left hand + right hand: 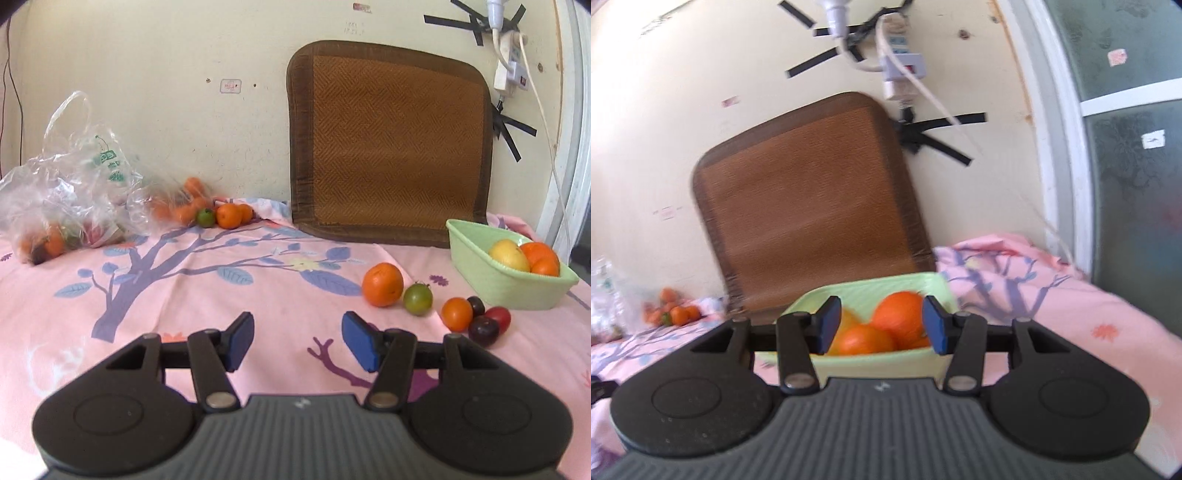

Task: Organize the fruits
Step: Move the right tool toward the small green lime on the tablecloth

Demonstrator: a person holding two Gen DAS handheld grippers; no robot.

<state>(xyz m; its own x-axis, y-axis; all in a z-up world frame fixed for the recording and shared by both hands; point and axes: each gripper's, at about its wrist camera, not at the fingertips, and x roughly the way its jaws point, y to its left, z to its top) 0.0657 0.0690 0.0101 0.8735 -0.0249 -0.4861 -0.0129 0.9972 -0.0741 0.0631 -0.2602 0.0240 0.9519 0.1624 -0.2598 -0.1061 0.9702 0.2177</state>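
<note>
Right gripper above green basket, fingers spread, nothing between them; oranges and a yellowish fruit directly beyond the fingertips, inside basket. View blurred, so height over the fruit uncertain. Left gripper low over pink sheet, fingers released and empty. Loose fruit ahead and right of left fingers: large orange, green fruit, small orange, dark plums, red fruit, all just beside basket. Likely step: fetch next loose piece. Advice: take the outermost large orange first, straddle widest girth, close gently, avoid nudging neighbours into a roll. More fruit far ahead-left by plastic bag.
</note>
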